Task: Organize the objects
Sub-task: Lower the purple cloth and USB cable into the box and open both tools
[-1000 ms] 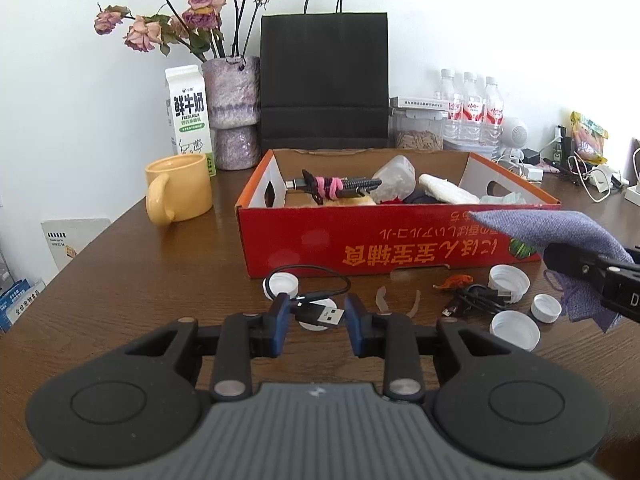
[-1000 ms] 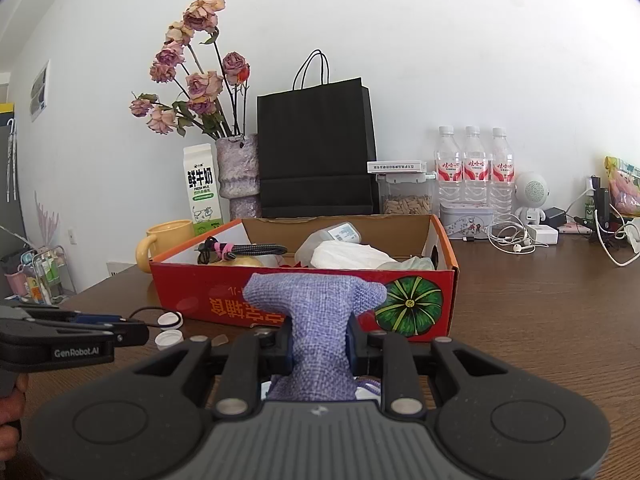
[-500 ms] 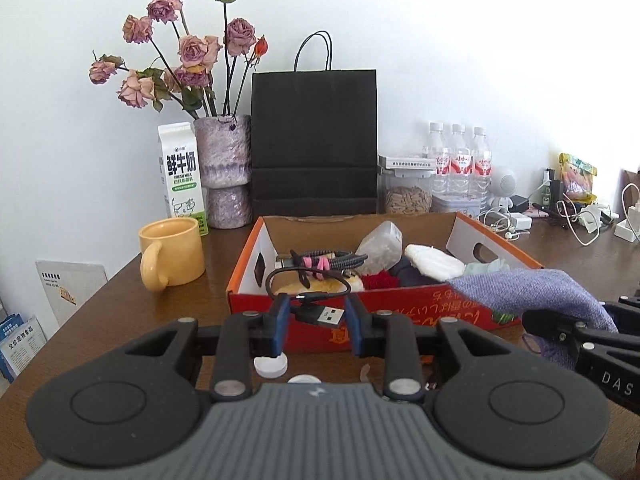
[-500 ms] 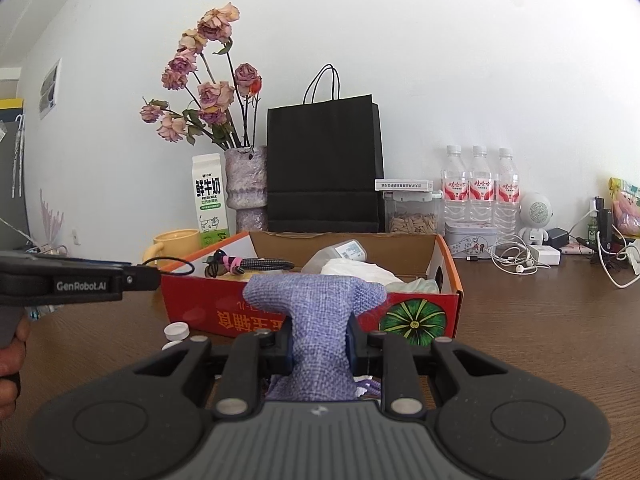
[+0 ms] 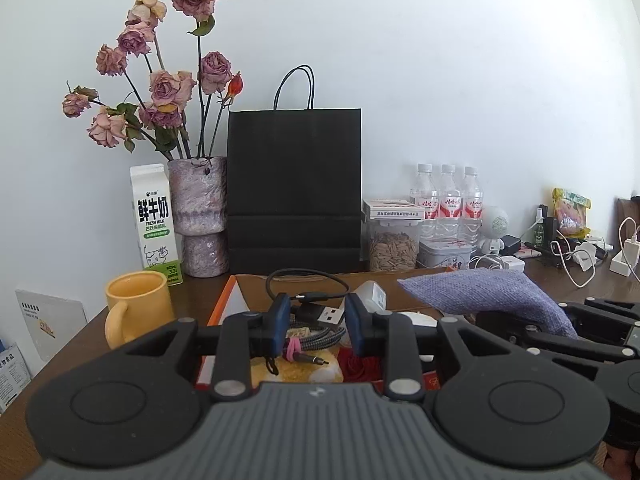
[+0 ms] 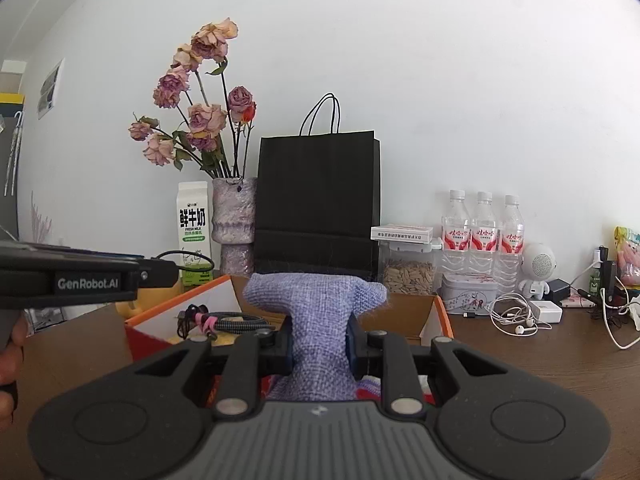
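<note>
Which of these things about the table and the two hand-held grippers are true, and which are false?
1. The left hand-held gripper holds a black USB cable. True.
2. The right hand-held gripper holds a red sock. False: it is shut on a purple woven cloth.
3. The yellow mug sits inside the red cardboard box. False: the mug stands on the table, left of the box.
4. Three water bottles stand in a row by the wall. True.
5. The black paper bag lies flat on the table. False: it stands upright against the wall, behind the box.
6. The milk carton stands beside the vase of dried roses. True.
</note>
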`<state>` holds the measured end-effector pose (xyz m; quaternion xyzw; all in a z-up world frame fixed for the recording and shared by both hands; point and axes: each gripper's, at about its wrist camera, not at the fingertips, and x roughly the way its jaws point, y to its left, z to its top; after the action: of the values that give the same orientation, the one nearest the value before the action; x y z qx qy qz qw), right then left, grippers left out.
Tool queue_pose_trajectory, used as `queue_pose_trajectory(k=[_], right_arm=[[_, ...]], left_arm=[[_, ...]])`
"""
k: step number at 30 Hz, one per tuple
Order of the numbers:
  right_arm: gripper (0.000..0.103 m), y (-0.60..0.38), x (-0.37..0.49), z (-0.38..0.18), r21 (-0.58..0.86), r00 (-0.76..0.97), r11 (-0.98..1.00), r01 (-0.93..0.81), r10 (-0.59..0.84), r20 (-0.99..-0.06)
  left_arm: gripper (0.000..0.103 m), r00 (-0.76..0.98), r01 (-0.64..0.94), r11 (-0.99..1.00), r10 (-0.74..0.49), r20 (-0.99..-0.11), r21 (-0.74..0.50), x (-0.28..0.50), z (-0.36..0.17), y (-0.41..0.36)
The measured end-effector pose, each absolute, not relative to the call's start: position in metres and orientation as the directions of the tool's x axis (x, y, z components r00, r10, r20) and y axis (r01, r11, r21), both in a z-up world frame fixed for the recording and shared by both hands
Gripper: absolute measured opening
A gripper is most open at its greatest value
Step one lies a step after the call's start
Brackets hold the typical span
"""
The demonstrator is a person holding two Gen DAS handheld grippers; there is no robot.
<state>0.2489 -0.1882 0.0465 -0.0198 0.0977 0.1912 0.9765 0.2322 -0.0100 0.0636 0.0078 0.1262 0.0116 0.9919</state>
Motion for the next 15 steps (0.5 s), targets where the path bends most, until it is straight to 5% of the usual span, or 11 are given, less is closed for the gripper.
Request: queue_pose_trajectory(k=[15], right_arm=[[0.021, -0.164, 0.333, 0.044, 0.057, 0.917, 0.938, -0.343, 0.347, -0.199]], left_arm=[[0.031, 0.963, -0.077, 0.997, 0.071, -0.259, -0.015, 0.304, 0.061, -0.011]])
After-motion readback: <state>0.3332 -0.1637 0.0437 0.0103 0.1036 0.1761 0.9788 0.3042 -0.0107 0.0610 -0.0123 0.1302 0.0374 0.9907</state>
